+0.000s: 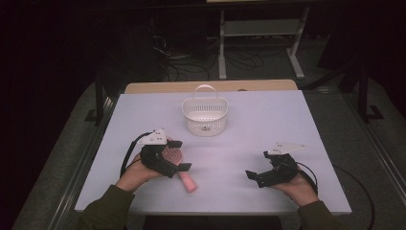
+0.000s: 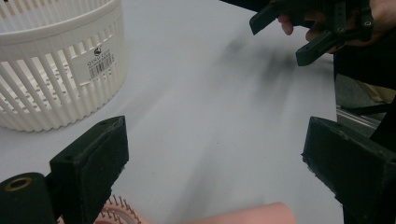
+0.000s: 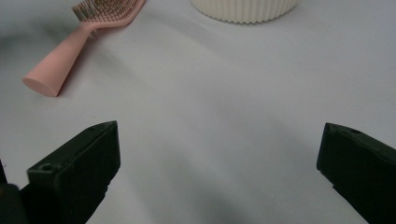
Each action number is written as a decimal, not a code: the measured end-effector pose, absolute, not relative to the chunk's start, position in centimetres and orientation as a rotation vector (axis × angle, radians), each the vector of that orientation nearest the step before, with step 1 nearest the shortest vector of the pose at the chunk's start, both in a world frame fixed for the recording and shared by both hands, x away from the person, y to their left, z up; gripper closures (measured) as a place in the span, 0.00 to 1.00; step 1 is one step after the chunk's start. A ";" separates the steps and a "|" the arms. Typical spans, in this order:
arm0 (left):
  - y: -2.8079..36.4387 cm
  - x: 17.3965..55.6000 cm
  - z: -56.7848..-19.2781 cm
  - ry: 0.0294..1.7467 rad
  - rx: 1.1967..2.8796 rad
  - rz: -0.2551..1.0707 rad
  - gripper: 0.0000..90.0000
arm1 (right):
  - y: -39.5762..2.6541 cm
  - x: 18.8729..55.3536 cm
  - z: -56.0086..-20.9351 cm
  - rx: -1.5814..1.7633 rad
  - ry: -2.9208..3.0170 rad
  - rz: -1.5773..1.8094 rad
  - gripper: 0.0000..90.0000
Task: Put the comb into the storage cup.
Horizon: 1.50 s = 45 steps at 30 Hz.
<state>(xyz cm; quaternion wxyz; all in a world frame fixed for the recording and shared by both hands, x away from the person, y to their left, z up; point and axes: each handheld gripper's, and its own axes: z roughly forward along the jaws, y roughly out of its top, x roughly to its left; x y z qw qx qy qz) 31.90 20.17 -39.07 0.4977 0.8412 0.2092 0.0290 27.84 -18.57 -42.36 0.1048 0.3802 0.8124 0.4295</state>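
A pink hairbrush [image 1: 187, 182] lies on the white table [image 1: 268, 120], bristles up, its round head under my left gripper [image 1: 179, 155]. That gripper hovers over the head with its jaws wide apart on either side, pads not touching it. In the left gripper view the brush handle [image 2: 247, 215] and bristles [image 2: 119, 211] show low between the jaws. My right gripper [image 1: 258, 164] rests open on the table to the right, nothing between its jaws [image 3: 219, 168]. Its view shows the hairbrush [image 3: 70, 51] lying far off at upper left.
A white slatted basket [image 1: 205, 115] with a handle stands at the table's back middle, beyond the brush; it shows close by in the left gripper view [image 2: 56, 60]. Bare table lies between the two grippers. Dark floor, cables and a metal frame lie beyond.
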 end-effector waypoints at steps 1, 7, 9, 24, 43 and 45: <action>20.1 31.9 -39.1 0.509 2.036 0.071 0.09 | -18.6 27.8 -42.4 1.122 2.397 1.265 0.00; 19.5 31.8 -39.1 0.513 2.042 0.068 0.16 | -18.6 27.8 -42.4 1.122 2.392 1.268 0.00; 19.3 31.9 -39.2 0.513 2.044 0.061 0.17 | -18.6 27.8 -42.4 1.122 2.395 1.266 0.00; 17.9 31.7 -39.6 0.507 2.061 0.052 0.38 | -18.6 27.9 -42.3 1.129 2.390 1.278 0.00; 16.4 30.6 -40.6 0.497 2.087 0.022 0.56 | -18.6 27.9 -42.4 1.121 2.398 1.268 0.00; 16.2 30.5 -40.8 0.488 2.097 0.009 0.57 | -18.6 27.9 -42.4 1.121 2.399 1.267 0.00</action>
